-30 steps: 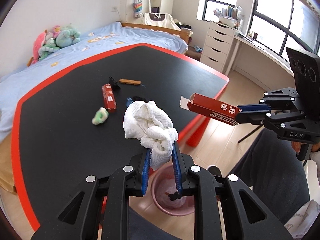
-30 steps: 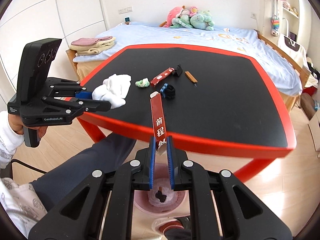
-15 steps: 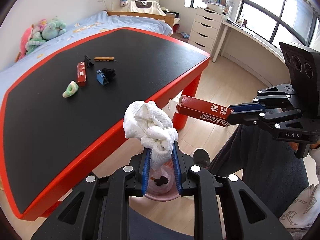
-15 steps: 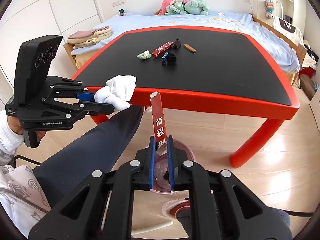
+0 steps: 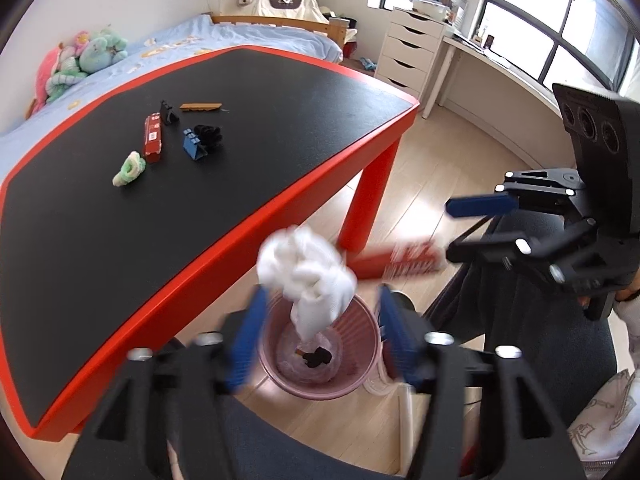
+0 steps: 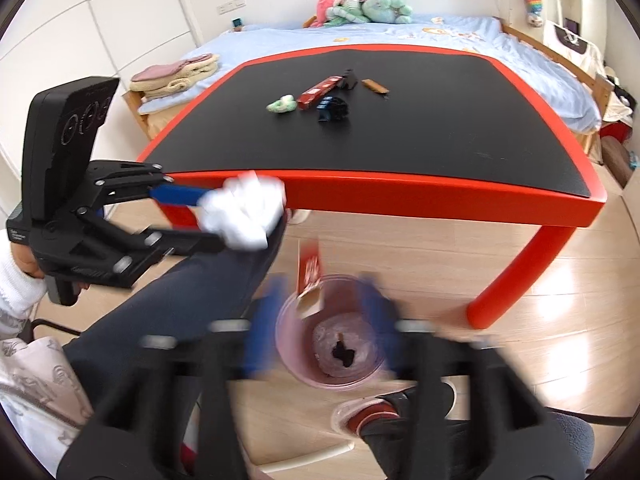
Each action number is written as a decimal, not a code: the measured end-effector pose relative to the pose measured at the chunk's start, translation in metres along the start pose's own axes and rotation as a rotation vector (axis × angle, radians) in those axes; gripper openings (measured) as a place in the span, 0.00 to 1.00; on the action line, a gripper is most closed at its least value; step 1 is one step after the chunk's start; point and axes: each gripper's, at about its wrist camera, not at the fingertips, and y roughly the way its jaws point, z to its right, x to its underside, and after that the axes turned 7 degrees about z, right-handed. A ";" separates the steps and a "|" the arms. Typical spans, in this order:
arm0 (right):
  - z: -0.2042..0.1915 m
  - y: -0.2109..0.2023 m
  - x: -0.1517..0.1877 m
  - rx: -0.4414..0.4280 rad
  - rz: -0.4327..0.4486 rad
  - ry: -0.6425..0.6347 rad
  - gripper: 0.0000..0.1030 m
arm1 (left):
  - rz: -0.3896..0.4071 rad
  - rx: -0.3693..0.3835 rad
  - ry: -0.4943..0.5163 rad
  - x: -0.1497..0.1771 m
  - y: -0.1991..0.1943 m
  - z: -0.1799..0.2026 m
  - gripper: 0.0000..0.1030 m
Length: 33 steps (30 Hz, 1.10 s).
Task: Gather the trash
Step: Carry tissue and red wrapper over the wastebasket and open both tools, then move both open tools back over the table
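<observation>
Both grippers hover over a pink bin [image 5: 320, 356] on the floor by the red-rimmed table. My left gripper [image 5: 320, 336] is open, and a crumpled white tissue [image 5: 308, 276] is loose between its fingers, falling over the bin. My right gripper [image 6: 320, 320] is open too, and a red carton [image 6: 309, 280] drops tilted toward the bin [image 6: 332, 340]. The bin holds dark scraps. In the right wrist view the left gripper [image 6: 208, 220] and tissue [image 6: 244, 212] show at left. In the left wrist view the right gripper [image 5: 450, 228] and blurred carton [image 5: 396, 264] show at right.
On the black tabletop [image 5: 100, 208] lie a red box [image 5: 153, 138], a green-white ring [image 5: 128, 168], a blue clip [image 5: 194, 146], a black lump [image 5: 209, 134], a black clip [image 5: 168, 112] and a brown strip [image 5: 200, 107]. The person's legs and shoe [image 6: 368, 416] flank the bin. A red table leg [image 6: 516, 276] stands right.
Both grippers have opened and let go. The tissue and the red carton, held half a second ago, are now loose and falling toward the bin. Both views are blurred by motion.
</observation>
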 end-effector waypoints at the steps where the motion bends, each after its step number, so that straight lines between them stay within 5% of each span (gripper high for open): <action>1: 0.002 -0.001 0.000 0.008 0.015 0.011 0.79 | 0.007 -0.003 -0.012 0.001 0.000 -0.002 0.78; 5: 0.005 0.001 0.000 0.034 0.008 0.023 0.88 | 0.021 -0.024 -0.027 0.003 -0.002 -0.005 0.90; 10: 0.008 0.004 0.000 0.040 -0.003 0.046 0.96 | 0.027 -0.045 -0.043 0.005 -0.007 -0.010 0.93; 25: 0.007 0.006 -0.009 0.013 -0.009 0.046 0.97 | 0.046 -0.071 -0.084 0.002 -0.016 -0.028 0.93; 33: 0.007 0.010 -0.041 -0.007 0.026 -0.004 0.97 | 0.086 -0.105 -0.103 -0.018 -0.026 -0.052 0.93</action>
